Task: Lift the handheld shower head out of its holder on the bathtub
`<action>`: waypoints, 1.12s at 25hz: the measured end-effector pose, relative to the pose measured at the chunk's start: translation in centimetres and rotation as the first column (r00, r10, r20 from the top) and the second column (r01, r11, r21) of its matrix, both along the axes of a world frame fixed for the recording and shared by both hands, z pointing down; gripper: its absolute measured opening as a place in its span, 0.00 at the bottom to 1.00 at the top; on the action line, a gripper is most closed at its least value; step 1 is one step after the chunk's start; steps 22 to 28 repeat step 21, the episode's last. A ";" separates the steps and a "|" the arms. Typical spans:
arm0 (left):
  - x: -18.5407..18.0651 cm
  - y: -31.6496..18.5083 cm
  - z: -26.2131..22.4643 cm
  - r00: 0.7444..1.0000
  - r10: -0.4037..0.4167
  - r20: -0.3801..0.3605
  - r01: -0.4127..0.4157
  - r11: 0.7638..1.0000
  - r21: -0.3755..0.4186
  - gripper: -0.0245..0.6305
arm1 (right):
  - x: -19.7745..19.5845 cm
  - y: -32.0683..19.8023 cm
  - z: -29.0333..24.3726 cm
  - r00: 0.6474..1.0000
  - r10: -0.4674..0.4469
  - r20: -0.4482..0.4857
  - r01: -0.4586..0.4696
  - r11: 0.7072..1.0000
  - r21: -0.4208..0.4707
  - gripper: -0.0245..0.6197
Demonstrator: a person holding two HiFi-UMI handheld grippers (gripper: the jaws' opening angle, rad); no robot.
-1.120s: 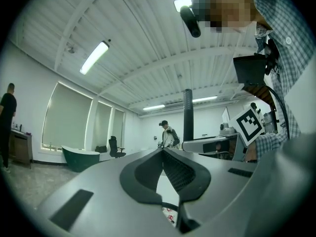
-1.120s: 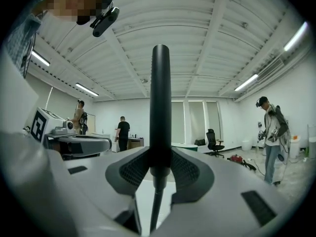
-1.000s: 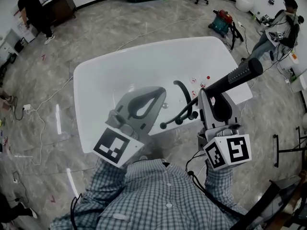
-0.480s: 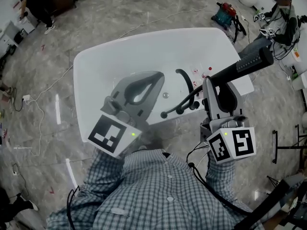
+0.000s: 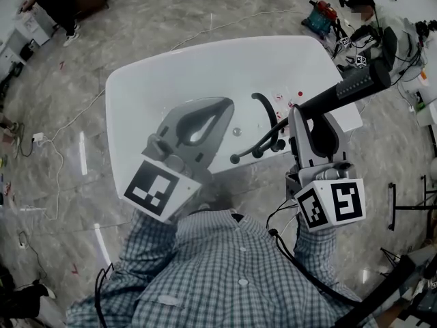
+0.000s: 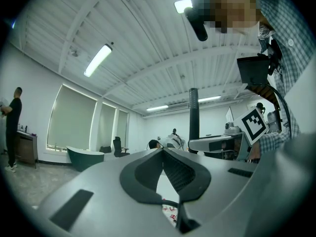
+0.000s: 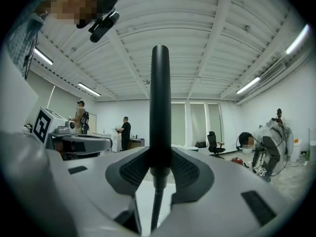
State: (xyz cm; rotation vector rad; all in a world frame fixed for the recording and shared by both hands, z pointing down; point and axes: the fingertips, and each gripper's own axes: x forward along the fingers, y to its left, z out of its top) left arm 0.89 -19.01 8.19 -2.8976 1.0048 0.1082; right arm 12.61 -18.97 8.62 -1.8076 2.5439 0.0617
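Note:
The white bathtub [image 5: 171, 80] lies below me in the head view. My right gripper [image 5: 301, 117] is shut on the black handheld shower head [image 5: 345, 91], which slants up and to the right, clear of the tub rim. In the right gripper view the shower head [image 7: 160, 107] stands upright between the jaws of the right gripper [image 7: 160, 169], and its hose [image 7: 155, 201] hangs below. The black hose [image 5: 263, 145] runs down to the fittings beside the curved black faucet [image 5: 265, 108]. My left gripper [image 5: 227, 104] hovers over the tub, shut on nothing, as the left gripper [image 6: 162, 151] also appears in its own view.
Small red and white items [image 5: 287, 101] lie on the tub rim by the faucet. A person with equipment [image 5: 372, 26] stands at the far right, another person [image 5: 44, 2] at the far left. A red machine [image 5: 321, 16] and cables [image 5: 61, 142] are on the marble floor.
The shower head's far end has risen and swung slightly to the right with my right gripper. The left gripper has barely shifted.

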 end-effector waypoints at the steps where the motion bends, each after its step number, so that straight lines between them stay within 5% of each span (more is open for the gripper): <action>1: -0.1 0.0 0.1 1.000 -0.002 -0.001 0.002 1.000 0.000 0.04 | -0.1 0.1 0.0 1.000 -0.001 -0.002 0.001 1.000 0.001 0.23; 28: 0.4 0.3 0.5 1.000 -0.011 0.002 0.011 1.000 -0.016 0.04 | 0.3 0.5 0.6 1.000 -0.012 -0.021 0.011 1.000 -0.011 0.23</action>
